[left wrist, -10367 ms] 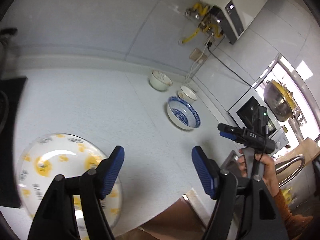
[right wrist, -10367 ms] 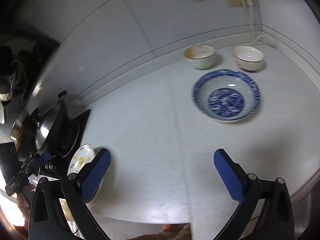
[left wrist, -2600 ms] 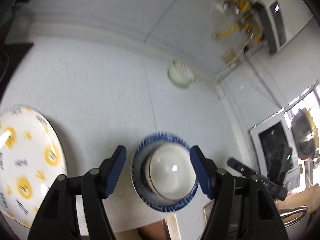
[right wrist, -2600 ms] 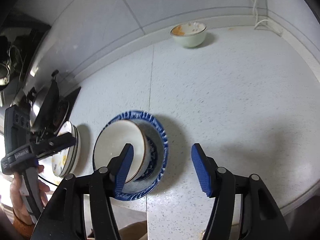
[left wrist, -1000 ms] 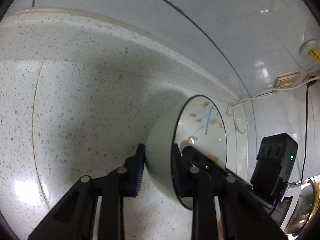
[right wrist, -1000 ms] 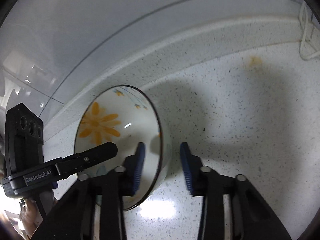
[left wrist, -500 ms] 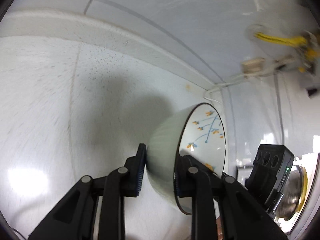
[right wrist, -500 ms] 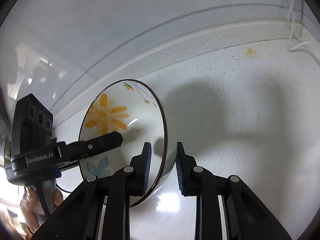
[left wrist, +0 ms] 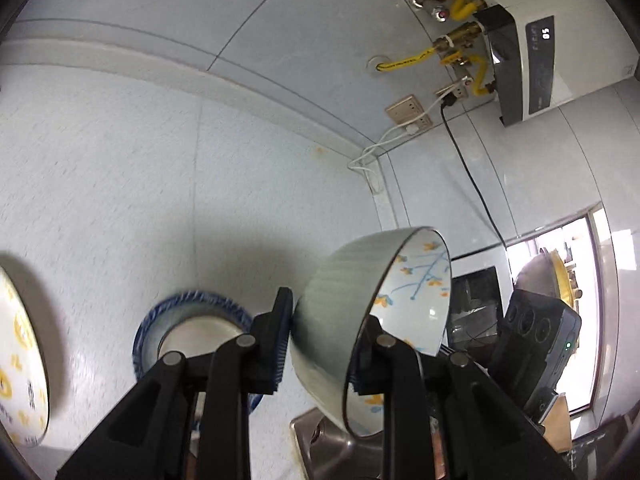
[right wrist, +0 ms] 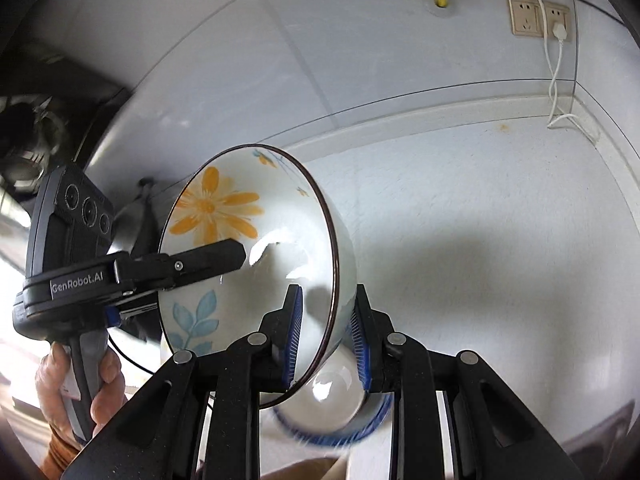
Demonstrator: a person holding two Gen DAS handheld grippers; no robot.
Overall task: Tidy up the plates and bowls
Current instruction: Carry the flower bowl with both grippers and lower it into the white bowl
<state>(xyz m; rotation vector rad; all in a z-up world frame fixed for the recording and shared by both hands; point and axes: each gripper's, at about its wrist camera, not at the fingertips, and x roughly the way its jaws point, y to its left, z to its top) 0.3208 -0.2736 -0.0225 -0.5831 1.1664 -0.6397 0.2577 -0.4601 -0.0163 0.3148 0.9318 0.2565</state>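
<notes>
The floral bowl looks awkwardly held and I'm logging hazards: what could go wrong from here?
1. The floral bowl is tilted on edge, pinched at opposite rims by the left gripper and right gripper; uneven motion could make it slip.
2. It hangs over the blue bowl and the nested white bowl; a hard landing may chip them.

Left claw (left wrist: 322, 344) and right claw (right wrist: 328, 338), both clamped on bowl (right wrist: 256, 248) rim.

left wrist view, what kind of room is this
Most likely a home kitchen: a water heater with yellow gas hoses hangs on the tiled wall, a steel sink sits in the speckled counter, and both grippers hold a bowl.
</notes>
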